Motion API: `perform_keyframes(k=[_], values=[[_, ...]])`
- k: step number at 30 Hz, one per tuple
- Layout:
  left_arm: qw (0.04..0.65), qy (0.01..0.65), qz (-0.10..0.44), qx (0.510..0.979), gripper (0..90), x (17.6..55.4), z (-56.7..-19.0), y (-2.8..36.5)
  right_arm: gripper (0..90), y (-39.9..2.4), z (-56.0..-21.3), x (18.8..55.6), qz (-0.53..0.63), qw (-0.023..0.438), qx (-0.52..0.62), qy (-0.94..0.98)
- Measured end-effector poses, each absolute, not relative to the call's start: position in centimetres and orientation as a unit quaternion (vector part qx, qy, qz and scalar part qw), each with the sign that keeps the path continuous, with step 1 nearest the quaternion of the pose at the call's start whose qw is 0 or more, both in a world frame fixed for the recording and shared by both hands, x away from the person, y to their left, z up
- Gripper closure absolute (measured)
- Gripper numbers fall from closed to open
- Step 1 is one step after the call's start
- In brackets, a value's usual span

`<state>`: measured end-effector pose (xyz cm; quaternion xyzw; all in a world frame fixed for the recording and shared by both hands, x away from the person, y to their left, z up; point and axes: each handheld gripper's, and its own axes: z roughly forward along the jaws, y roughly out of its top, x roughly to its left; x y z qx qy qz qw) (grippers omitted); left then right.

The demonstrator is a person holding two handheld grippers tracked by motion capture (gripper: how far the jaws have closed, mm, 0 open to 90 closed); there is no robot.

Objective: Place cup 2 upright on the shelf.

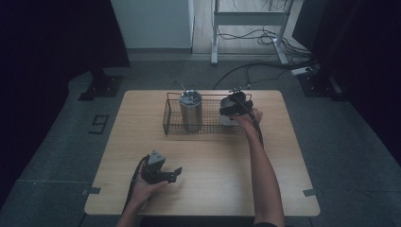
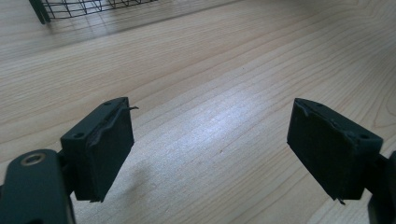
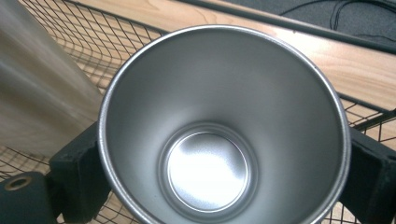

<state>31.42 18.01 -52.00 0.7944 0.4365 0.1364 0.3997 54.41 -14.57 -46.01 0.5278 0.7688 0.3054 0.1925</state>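
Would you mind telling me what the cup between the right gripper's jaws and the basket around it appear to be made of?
The cup looks like brushed stainless steel: grey, with soft reflections inside. The basket seems to be dark wire mesh, probably coated metal.

Dim high view, glare on table (image 2: 224, 116), edges perhaps blurred

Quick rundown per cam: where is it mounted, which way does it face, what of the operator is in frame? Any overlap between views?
High view: above the person's side, facing forward and down on the table; both forearms, left gripper, right gripper at the wire basket.
Left gripper view: rides the left gripper, facing bare tabletop; jaws apart.
Right gripper view: rides the right gripper, looking down into a steel cup between its jaws.
Shared: the wire basket appears in all three.
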Motion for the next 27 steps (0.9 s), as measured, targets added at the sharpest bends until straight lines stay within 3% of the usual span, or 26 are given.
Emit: perform_keyframes(k=[22,27], values=[[0.404,0.442,0.142,0.788,14.6,31.4,-51.8,18.8,6.6,-14.0,-47.3,54.6,0.267,0.195,0.533,0.779],[0.4,0.443,0.141,0.79,14.6,31.5,-51.9,18.7,3.2,-14.1,-47.3,54.3,0.259,0.195,0.544,0.774]])
